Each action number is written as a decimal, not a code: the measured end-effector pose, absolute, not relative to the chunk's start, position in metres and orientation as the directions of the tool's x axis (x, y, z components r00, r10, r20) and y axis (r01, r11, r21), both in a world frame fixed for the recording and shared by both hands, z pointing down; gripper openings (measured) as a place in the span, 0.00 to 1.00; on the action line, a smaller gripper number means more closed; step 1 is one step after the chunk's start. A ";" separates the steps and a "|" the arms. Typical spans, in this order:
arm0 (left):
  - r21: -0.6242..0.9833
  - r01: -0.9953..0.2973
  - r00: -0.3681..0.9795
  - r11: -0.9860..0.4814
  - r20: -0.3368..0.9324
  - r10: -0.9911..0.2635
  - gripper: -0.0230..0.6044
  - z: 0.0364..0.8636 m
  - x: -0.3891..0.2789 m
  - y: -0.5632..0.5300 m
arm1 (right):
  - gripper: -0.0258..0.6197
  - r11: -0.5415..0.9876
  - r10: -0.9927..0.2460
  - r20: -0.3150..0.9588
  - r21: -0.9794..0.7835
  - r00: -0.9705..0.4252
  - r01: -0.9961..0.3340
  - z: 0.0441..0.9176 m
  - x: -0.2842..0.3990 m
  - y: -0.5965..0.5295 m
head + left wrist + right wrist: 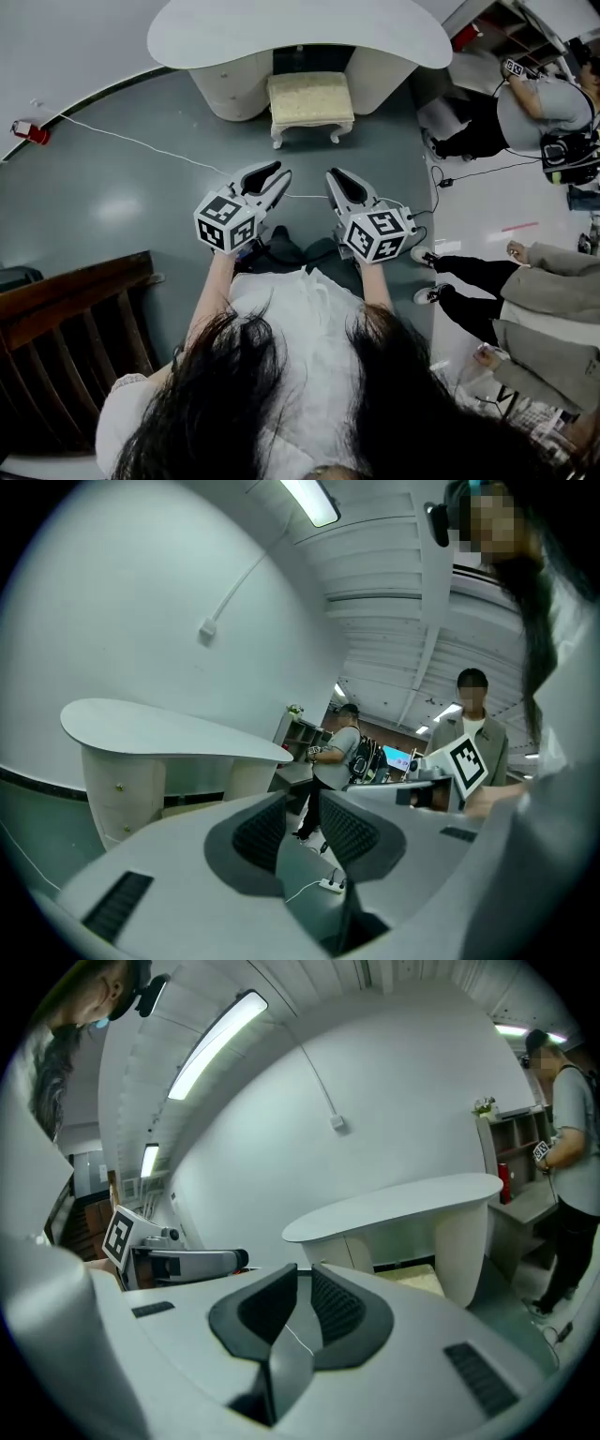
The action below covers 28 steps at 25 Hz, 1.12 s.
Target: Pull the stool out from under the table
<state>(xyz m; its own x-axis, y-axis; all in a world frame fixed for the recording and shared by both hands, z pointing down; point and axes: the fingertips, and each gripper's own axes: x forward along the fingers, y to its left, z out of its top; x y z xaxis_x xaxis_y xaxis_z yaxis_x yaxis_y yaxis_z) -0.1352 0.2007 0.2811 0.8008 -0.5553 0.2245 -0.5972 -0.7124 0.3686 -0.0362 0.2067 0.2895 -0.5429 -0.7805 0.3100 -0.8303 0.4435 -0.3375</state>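
While both claws are clenched with nothing between their pads, the left claw (277, 174) and the right claw (336, 176) hang side by side in front of the person, pointing slightly downward toward the table (234, 28) and touching nothing. Each gripper view shows its own ribbed pads drawn close, with only floor (112, 206) and furniture beyond them. Farther out, a white cable (141, 142) lies on the floor and runs in toward the spot below the claws, between the person and the furniture. Beyond it the stool (311, 101) stands well apart from both claws. It is tucked into the gap between the table's two pedestals (230, 84), with the rear of its cream seat under the top and its front edge and front legs showing on the open floor. By this layout the task looks barely begun: the stool seems to be in its stored place and no claw has hold of it. What is left is probably the whole job: closing the gap, opening a claw, gripping the seat's front edge or a leg, and drawing the stool clear of the top toward the person.
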 end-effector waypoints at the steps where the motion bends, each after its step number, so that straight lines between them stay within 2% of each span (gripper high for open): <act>1: 0.372 -0.592 0.805 -0.715 0.225 -0.550 0.23 0.283 -0.135 0.199 | 0.13 0.436 -0.784 0.314 -0.337 -0.536 -0.835 0.291 -0.034 0.205; 16: 0.388 -0.632 0.775 -0.671 0.282 -0.566 0.23 0.305 -0.121 0.126 | 0.13 0.402 -0.786 0.340 -0.352 -0.516 -0.845 0.313 0.015 0.129; 28: 0.372 -0.694 0.720 -0.617 0.327 -0.613 0.23 0.346 -0.079 0.019 | 0.13 0.447 -0.715 0.414 -0.347 -0.562 -0.824 0.375 0.081 0.032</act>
